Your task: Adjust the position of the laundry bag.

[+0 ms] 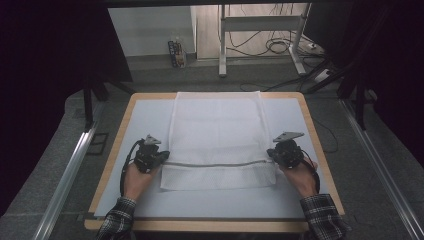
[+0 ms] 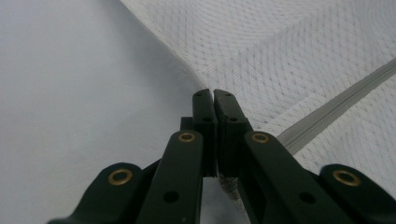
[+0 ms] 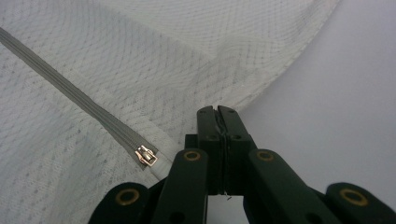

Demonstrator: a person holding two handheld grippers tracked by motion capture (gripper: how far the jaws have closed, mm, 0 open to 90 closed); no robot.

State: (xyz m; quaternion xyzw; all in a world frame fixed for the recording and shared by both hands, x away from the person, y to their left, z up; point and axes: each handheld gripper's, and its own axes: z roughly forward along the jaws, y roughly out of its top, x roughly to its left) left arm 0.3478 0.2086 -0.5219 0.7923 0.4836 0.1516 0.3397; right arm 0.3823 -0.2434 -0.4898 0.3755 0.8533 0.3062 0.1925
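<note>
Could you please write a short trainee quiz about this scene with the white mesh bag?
1. True or false: both grippers are shut on the mesh bag.
2. On which gripper's side is the zipper pull? A left gripper B right gripper
3. Fill in: the bag lies on a ___ table.

Key: 1 true; 2 B; 3 white
</note>
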